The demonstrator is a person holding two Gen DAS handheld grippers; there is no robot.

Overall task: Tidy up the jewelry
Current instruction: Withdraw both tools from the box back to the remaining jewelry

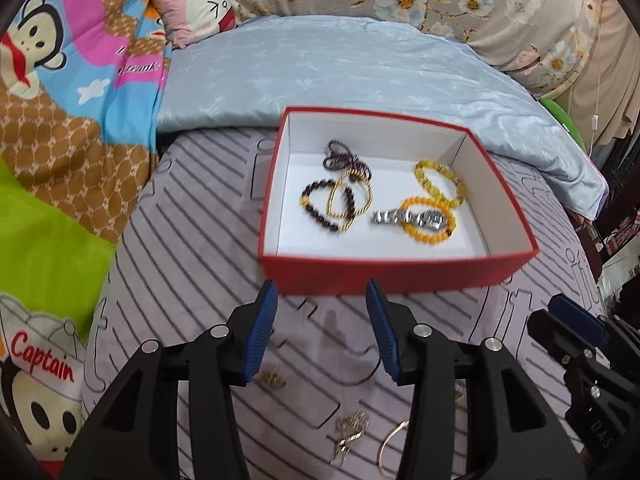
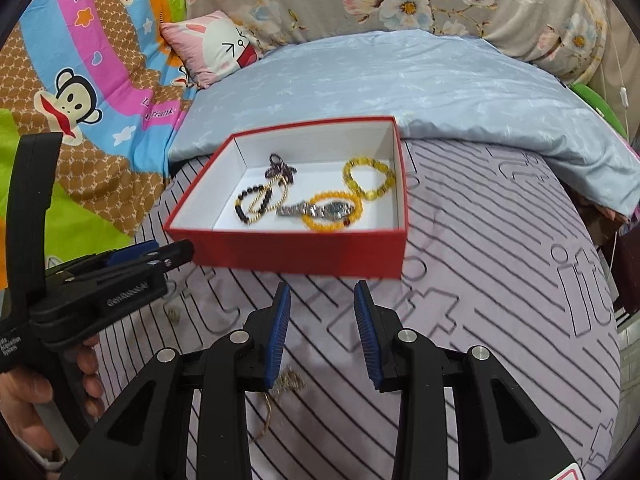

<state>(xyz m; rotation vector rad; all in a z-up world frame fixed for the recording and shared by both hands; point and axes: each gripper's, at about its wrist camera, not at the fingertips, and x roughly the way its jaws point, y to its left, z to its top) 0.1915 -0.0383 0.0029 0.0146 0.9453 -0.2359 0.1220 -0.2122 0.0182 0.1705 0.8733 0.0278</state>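
Observation:
A red box (image 1: 396,270) with a white inside sits on the striped bedspread; it also shows in the right wrist view (image 2: 300,250). In it lie a dark bead bracelet (image 1: 320,208), a gold chain (image 1: 362,196), a purple bead string (image 1: 340,156), two yellow bead bracelets (image 1: 440,184), and a silver watch (image 1: 412,218). My left gripper (image 1: 322,328) is open and empty just before the box. My right gripper (image 2: 322,332) is open and empty. Loose gold pieces (image 1: 352,424) and a thin bangle (image 1: 390,446) lie under the left gripper. A gold chain (image 2: 288,384) lies under the right gripper.
A pale blue quilt (image 1: 340,76) lies behind the box. A cartoon monkey blanket (image 1: 60,100) covers the left. A pink pillow (image 1: 192,4) and floral bedding (image 1: 460,0) are at the back. The bed edge drops off at the right (image 1: 600,264).

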